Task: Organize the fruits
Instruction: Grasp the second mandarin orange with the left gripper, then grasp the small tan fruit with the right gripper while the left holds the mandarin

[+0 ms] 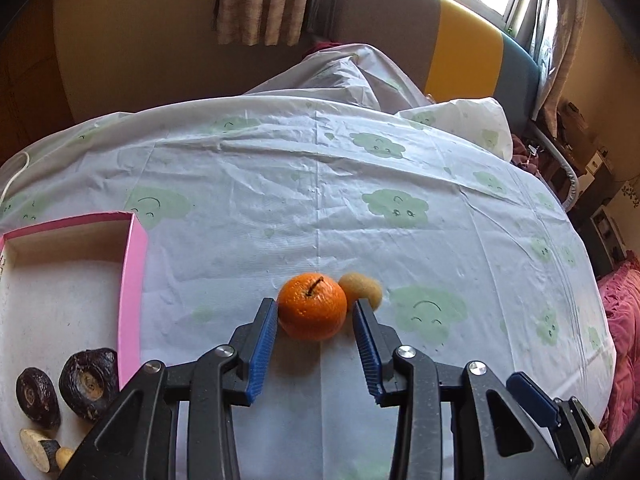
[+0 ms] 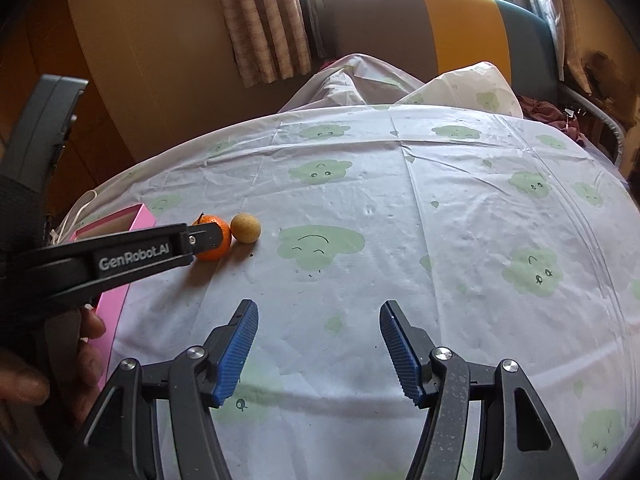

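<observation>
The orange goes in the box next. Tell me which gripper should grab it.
Left. The left gripper already straddles the orange, with the pink box beside it. The right gripper hangs open over bare tablecloth, well away.

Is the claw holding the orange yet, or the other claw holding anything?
Not yet. The left gripper has its fingers on either side of the orange, which sits on the table, with a gap on its right. The right gripper is open and empty.

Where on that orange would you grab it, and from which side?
Across its round middle, from the near side where the left tongs already straddle the orange. Its stem points up, and the small tan fruit crowds its far right.
</observation>
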`<state>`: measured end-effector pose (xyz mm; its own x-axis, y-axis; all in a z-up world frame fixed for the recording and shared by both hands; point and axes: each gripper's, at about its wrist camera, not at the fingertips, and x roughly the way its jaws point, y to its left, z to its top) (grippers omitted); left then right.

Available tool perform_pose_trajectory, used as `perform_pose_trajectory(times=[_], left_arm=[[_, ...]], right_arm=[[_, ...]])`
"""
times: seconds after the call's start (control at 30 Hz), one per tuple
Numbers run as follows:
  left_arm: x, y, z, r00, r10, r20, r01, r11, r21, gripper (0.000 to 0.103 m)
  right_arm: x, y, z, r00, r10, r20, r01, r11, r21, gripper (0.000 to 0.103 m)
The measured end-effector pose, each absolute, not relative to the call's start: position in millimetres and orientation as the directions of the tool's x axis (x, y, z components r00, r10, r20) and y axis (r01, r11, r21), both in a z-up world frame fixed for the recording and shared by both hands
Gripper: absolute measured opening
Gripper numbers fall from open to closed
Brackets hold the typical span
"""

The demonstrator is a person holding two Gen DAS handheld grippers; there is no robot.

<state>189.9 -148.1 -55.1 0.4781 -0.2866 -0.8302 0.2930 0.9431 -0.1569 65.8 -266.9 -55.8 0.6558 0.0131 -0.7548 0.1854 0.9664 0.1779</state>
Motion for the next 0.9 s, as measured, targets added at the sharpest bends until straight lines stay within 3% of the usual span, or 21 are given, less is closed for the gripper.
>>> perform_pose_trajectory(times=[0.23,0.37,0.6,0.9], left_arm=[[198.2,-129.2,-63.6,0.452,-0.383,-0.806,0.256,0.921,-0.294,0.039],[179.1,-125.2,-60.2,0.46,-0.354,-0.814,0.276,0.929,-0.248,0.039],[124.1,-115.2,-59.1,0.502,-0.322,-0.803,0.298,0.936,-0.189,0.039],[115.4,-112.7,-62.9,0.547,-0.33,-0.769,0.297,0.936,-0.191,0.039]], right_arm=[[69.5,-273.5,-57.8,0.653,0.025,-0.757,0.181,0.965,0.188,0.064],[75.6,-275.0,-57.4,0.653,0.035,-0.756,0.167,0.968,0.189,0.062],[98.4,-281.9,-51.9,0.652,0.13,-0.747,0.113,0.957,0.266,0.039],[151.8,-245.1,-55.2,0.591,0.23,-0.773,-0.049,0.967,0.25,0.038]])
